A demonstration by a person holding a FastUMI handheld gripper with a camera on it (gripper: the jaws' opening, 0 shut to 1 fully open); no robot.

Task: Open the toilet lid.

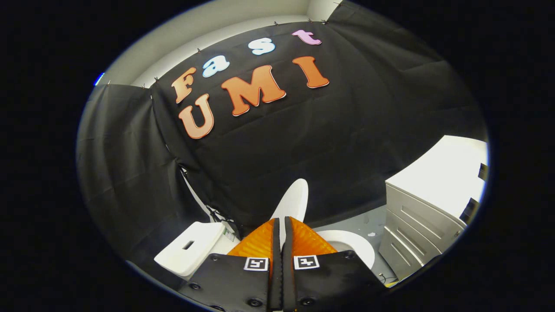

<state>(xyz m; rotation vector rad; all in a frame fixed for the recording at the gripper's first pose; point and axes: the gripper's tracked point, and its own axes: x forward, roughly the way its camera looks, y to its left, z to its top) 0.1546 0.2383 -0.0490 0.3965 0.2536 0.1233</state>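
- Gripper [280, 222]: the two orange fingers [259, 242] stand close together, clamped on the thin edge of the toilet lid [294, 200], which runs between them.
- Toilet lid: white, raised and standing on edge, rising beyond the fingertips against the black cloth wall [338, 143].
- Toilet seat [355, 245]: white ring lying flat, exposed just to one side of the fingers, below the raised lid.
- Cistern [190, 251]: white tank with a dark slot on top, on the opposite side of the fingers, against the cloth wall.
- Cabinet [416, 225]: white drawer unit with a bright top, near the seat, with grey floor [364, 221] between them.
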